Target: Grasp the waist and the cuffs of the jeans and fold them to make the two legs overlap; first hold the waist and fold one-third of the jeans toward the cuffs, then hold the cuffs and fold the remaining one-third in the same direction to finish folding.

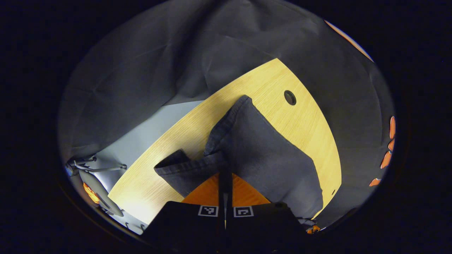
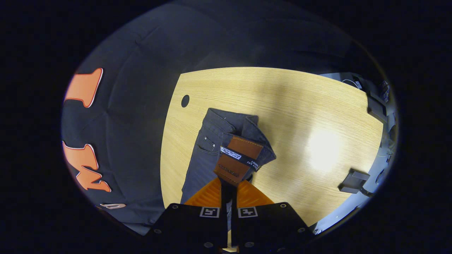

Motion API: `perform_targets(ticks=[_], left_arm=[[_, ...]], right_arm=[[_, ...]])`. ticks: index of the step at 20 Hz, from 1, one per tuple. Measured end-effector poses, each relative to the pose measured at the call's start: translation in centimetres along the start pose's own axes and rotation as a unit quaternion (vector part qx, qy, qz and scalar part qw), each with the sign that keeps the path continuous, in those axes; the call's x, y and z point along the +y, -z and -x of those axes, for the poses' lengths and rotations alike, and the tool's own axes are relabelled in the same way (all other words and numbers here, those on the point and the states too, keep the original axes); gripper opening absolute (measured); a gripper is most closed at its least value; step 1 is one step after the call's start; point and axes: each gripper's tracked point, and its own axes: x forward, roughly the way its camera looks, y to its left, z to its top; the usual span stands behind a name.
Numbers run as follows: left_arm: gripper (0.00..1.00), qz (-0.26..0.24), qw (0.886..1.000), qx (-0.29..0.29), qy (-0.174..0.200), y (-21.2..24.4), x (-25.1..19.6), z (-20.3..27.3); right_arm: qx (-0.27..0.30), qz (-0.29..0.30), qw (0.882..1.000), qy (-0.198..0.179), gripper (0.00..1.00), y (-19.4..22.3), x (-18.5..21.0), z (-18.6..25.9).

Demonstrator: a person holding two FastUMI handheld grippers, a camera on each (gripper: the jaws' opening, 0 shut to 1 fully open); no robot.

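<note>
Dark jeans [image 1: 261,155] lie on the wooden table [image 1: 303,116]. The left gripper [image 1: 225,176] is clamped on the cuff end, cloth rising ahead of its fingers. The right gripper [image 2: 229,183] is clamped on the waist [image 2: 240,155], just beyond its fingertips.

In the right gripper view the jeans [image 2: 215,148] lie on the table [image 2: 310,106], its round hole [image 2: 185,101] at ten o'clock from them.
</note>
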Motion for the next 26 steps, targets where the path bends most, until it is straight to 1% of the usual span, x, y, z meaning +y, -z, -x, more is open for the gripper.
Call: perform_targets(ticks=[3, 4, 6, 9, 11, 12, 13, 14, 15, 16, 17, 19, 20, 21, 22, 23, 25, 26], left_arm=[[0.01, -0.006, 0.999, -0.03, 0.013, -3.1, -1.3, 0.0], [0.01, 0.005, 1.0, -0.027, 0.011, -3.8, -1.7, -0.5], [0.01, 0.009, 1.0, -0.02, 0.015, -5.0, -2.3, -1.2], [0.01, -0.005, 1.0, -0.015, 0.013, -6.1, -2.9, -2.5], [0.01, -0.002, 0.999, -0.021, 0.026, -7.1, -3.9, -3.4], [0.01, -0.004, 0.999, -0.022, 0.029, -7.4, -4.2, -3.1], [0.01, -0.006, 0.998, -0.034, 0.046, -8.1, -5.0, -3.2], [0.01, -0.008, 0.998, -0.039, 0.055, -8.5, -5.4, -3.7], [0.01, 0.0, 0.997, -0.041, 0.06, -8.5, -5.6, -4.2], [0.01, 0.003, 0.998, -0.038, 0.059, -8.6, -5.9, -4.9], [0.01, 0.001, 0.997, -0.043, 0.068, -9.1, -6.7, -5.1], [0.01, -0.008, 0.996, -0.057, 0.071, -10.0, -7.6, -5.2], [0.02, -0.016, 0.996, -0.065, 0.065, -10.3, -7.5, -5.0], [0.1, -0.028, 0.995, -0.084, 0.052, -10.9, -7.4, -4.7], [0.12, -0.035, 0.994, -0.093, 0.052, -11.1, -7.5, -4.8], [0.27, -0.036, 0.992, -0.098, 0.064, -11.1, -8.1, -4.2], [0.57, -0.04, 0.991, -0.103, 0.081, -10.6, -9.2, -3.1], [0.72, -0.06, 0.987, -0.125, 0.077, -10.8, -9.0, -2.3]], right_arm=[[0.004, -0.014, 0.999, -0.031, 0.05, -0.4, 2.2, 0.1], [0.006, -0.018, 0.999, -0.043, 0.05, -0.6, 3.1, 0.0], [0.011, -0.022, 0.998, -0.062, 0.05, -1.0, 5.0, 0.0], [0.013, -0.029, 0.997, -0.068, 0.05, -2.1, 6.7, -0.6], [0.019, -0.056, 0.995, -0.079, 0.05, -3.2, 8.3, -1.6], [0.018, -0.063, 0.995, -0.08, 0.05, -3.7, 9.2, -2.3], [0.018, -0.06, 0.995, -0.078, 0.05, -4.0, 9.7, -3.1], [0.017, -0.06, 0.995, -0.075, 0.05, -4.3, 10.1, -4.0], [0.016, -0.067, 0.995, -0.071, 0.04, -4.7, 10.3, -4.6], [0.018, -0.076, 0.995, -0.067, 0.05, -5.0, 10.5, -5.8], [0.018, -0.085, 0.994, -0.059, 0.04, -5.2, 10.7, -6.9], [0.016, -0.086, 0.995, -0.044, 0.05, -5.1, 10.3, -8.6], [0.016, -0.085, 0.995, -0.05, 0.05, -5.0, 10.7, -8.8], [0.011, -0.076, 0.995, -0.058, 0.13, -5.1, 11.0, -8.5], [0.007, -0.061, 0.996, -0.07, 0.21, -5.0, 11.4, -8.5], [0.004, -0.047, 0.996, -0.078, 0.34, -4.9, 11.6, -7.3], [-0.008, -0.011, 0.997, -0.075, 0.6, -4.8, 10.7, -6.2], [-0.016, 0.012, 0.997, -0.068, 0.76, -4.7, 9.8, -5.7]])
